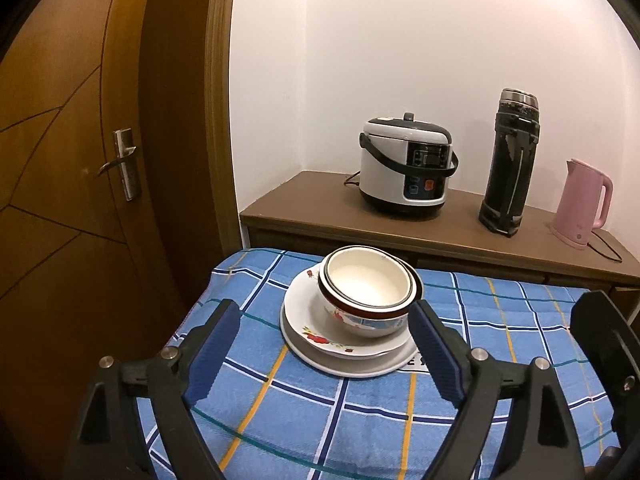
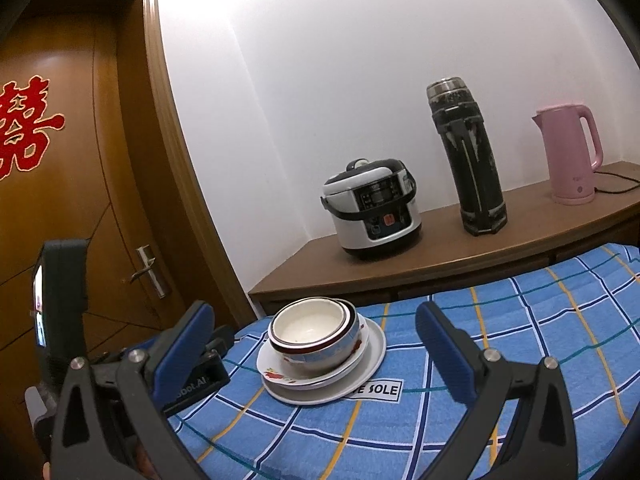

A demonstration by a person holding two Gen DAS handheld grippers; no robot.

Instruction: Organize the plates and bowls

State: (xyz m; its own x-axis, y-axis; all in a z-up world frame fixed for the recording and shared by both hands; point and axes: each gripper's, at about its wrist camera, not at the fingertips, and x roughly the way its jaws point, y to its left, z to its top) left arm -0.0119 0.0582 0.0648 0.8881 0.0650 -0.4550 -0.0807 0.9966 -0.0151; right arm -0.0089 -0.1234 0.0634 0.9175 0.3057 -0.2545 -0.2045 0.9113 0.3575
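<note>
Warm indoor light, glare on white wall (image 2: 320, 40), sharp focus, heavy fisheye edge-bending.

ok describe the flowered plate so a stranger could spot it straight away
On the blue checked cloth sits one stack of dishes. The flowered plate lies directly under the nested bowls, on a plain white plate; red flowers on its rim set it apart.

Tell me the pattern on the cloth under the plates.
Blue cloth checked with white, navy, yellow and teal lines; clearest in the left wrist view.
</note>
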